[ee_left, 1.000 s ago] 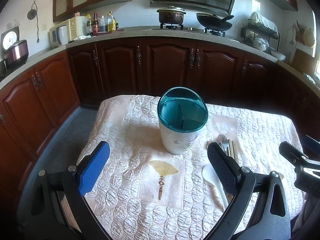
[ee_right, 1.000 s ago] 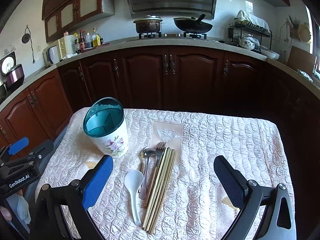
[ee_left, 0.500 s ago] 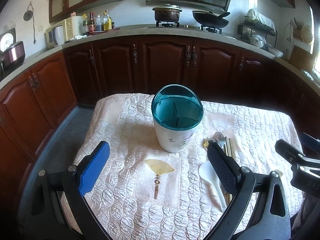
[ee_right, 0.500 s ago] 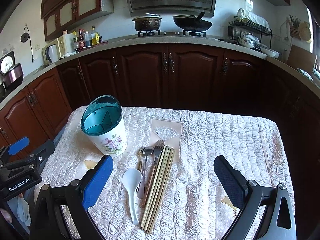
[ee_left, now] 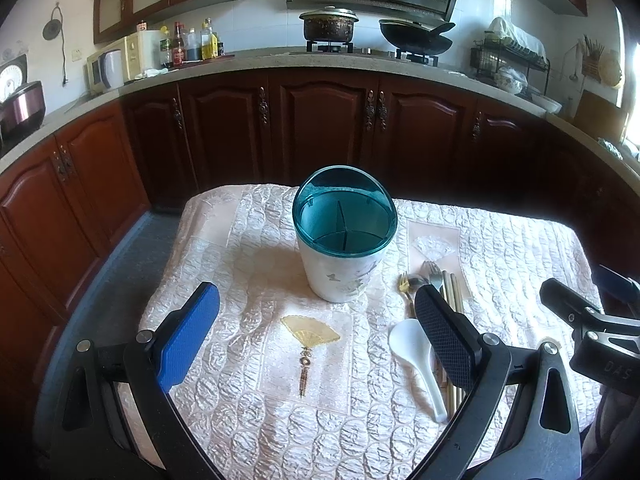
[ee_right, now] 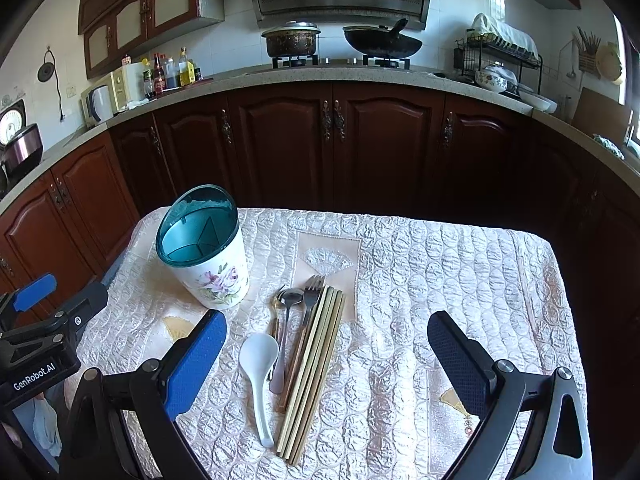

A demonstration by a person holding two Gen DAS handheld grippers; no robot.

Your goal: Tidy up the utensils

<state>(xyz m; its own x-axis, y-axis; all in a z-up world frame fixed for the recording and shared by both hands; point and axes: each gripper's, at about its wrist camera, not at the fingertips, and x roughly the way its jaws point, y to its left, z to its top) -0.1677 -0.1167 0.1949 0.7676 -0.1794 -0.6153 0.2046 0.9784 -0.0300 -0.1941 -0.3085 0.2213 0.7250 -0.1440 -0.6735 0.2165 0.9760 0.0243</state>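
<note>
A white floral utensil holder [ee_left: 343,236] with a teal divided rim stands upright on the quilted table; it also shows in the right wrist view [ee_right: 206,248]. To its right lie a white plastic spoon [ee_right: 258,372], a metal spoon [ee_right: 285,332], a fork [ee_right: 310,308] and a bundle of chopsticks [ee_right: 312,376], side by side. My left gripper [ee_left: 316,332] is open and empty, hovering in front of the holder. My right gripper [ee_right: 326,360] is open and empty above the utensils. In the left wrist view the white spoon [ee_left: 416,360] is partly hidden behind my right finger.
The table is covered by a cream quilted cloth [ee_right: 440,280]. Dark wooden cabinets [ee_right: 332,140] run behind it, with a stove, pot and wok on the counter. The floor drops away left of the table [ee_left: 132,252]. The other gripper's body shows at frame edges [ee_right: 44,332].
Both views have tilted slightly upward and drawn back a little; the holder and utensils sit a bit lower and nearer centre. Both grippers stay open and empty.
</note>
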